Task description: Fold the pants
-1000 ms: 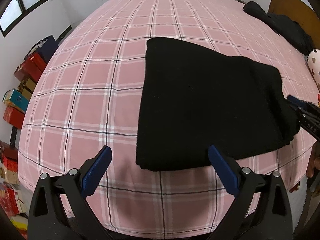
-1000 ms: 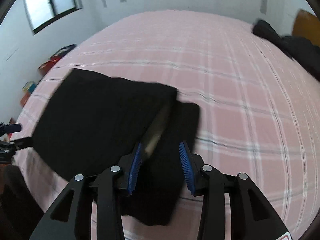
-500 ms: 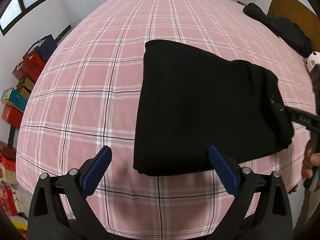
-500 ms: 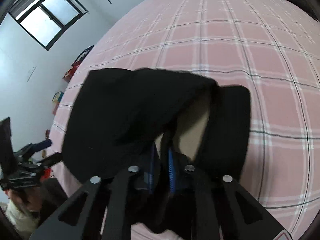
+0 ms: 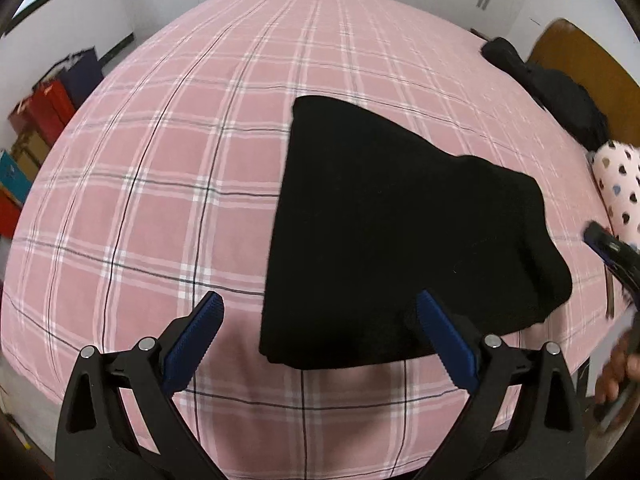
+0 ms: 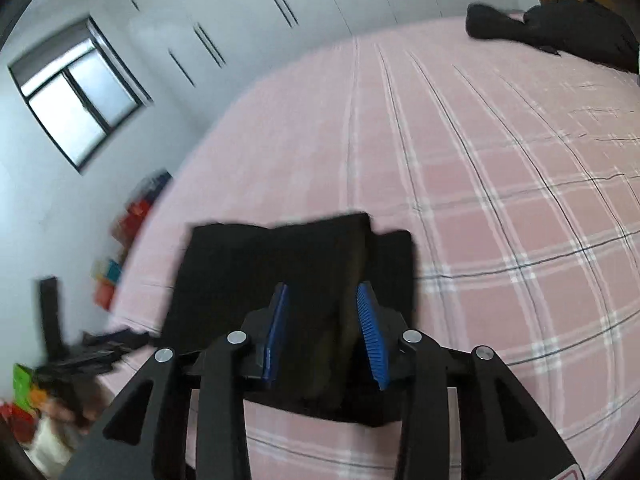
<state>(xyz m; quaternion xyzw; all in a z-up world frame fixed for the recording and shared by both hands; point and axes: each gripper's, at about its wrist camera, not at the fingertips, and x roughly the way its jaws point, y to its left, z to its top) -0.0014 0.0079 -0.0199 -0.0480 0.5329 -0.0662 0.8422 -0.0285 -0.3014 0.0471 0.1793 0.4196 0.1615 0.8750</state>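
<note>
The black pants (image 5: 392, 232) lie folded into a thick stack on the pink plaid bed (image 5: 160, 168). My left gripper (image 5: 320, 344) is open and empty, hovering just before the stack's near edge. In the right wrist view the pants (image 6: 280, 272) show again, with a layer edge standing between the fingers. My right gripper (image 6: 324, 332) is open around that edge and does not clamp it. The right gripper also shows at the right edge of the left wrist view (image 5: 612, 252).
A dark clothing pile (image 5: 560, 96) and a wooden headboard (image 5: 580, 64) are at the far right, with a spotted pillow (image 5: 616, 188) beside them. Coloured boxes (image 5: 36, 120) line the floor left of the bed. White wardrobes (image 6: 280, 0) stand behind.
My right gripper, shut on the pants' edge half a second ago, has opened and pulled back. The left gripper has stayed open and shifted slightly left.
</note>
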